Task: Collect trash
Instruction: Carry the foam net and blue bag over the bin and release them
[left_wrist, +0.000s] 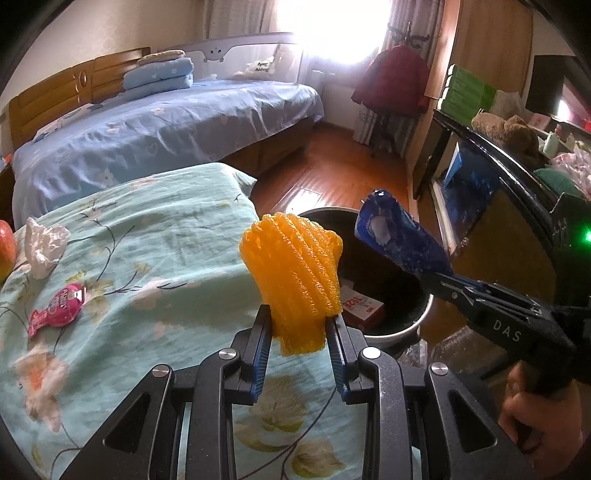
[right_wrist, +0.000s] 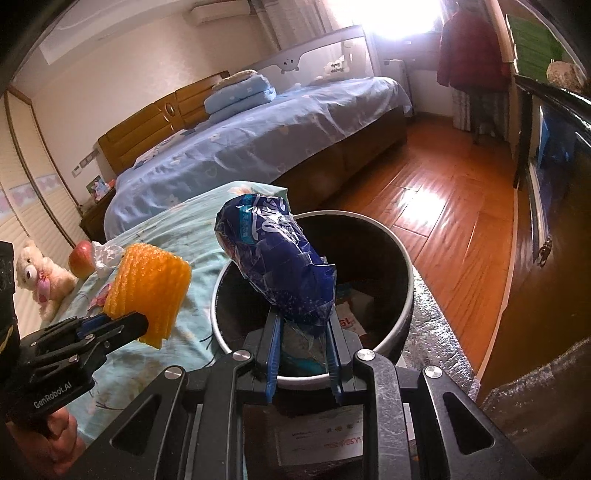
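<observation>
1. Far left on the floral bedspread (left_wrist: 147, 236): apple (left_wrist: 5, 249), crumpled white wrapper (left_wrist: 46, 245), pink candy packet (left_wrist: 59, 308); its print is too blurred to read. These are not yet collected.
2. Left gripper (left_wrist: 299, 323) is clamped on the orange foam net (left_wrist: 291, 273), held over the bed edge, just beside the bin (right_wrist: 402, 295).
3. Right gripper (right_wrist: 303, 332) is pinched on the blue plastic bag (right_wrist: 277, 258), above the bin mouth.
4. Judgement: the bag looks ready to drop. Spread the fingers only while it is well inside the rim, then swing the net across the rim.
5. Writing: "DAS" on the right tool, "GenRobot.AI" on the left; the box in the bin shows red digits, partly hidden.
</observation>
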